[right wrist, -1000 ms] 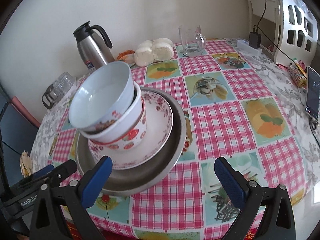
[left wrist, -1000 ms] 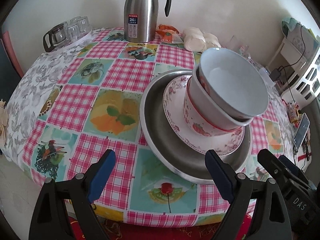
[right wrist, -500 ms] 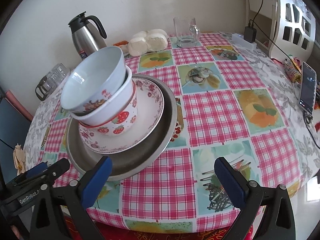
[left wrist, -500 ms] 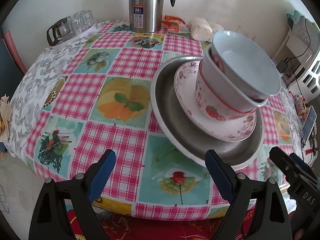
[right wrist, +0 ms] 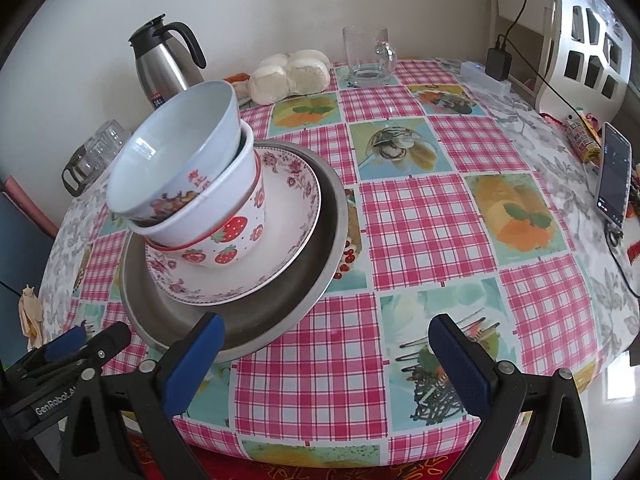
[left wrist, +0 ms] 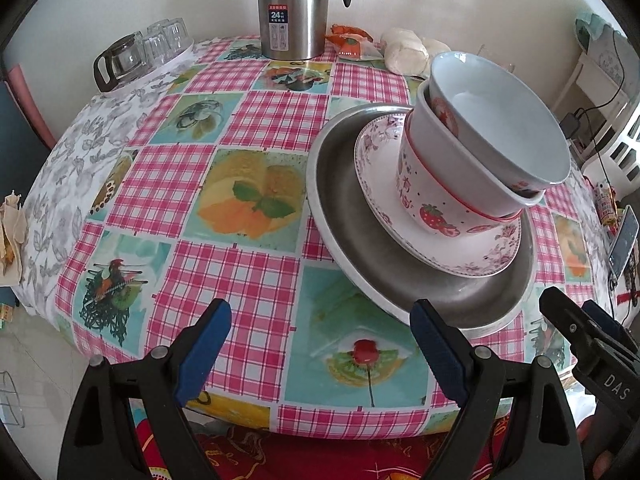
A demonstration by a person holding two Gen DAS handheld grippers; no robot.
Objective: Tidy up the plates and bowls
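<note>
While tools gape, glossy ceramic bowls (right wrist: 176, 168) tilt in round steel pan (right wrist: 320, 248).

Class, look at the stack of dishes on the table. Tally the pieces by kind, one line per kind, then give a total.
Bowls: 2, the plain white bowl and the strawberry bowl
Floral plates: 1
Metal pans: 1
Total: 4

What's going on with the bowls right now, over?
Left gripper open, empty. Right gripper open, empty. Two bowls nested, tilted, on floral plate in steel pan. Nothing blocking.
</note>
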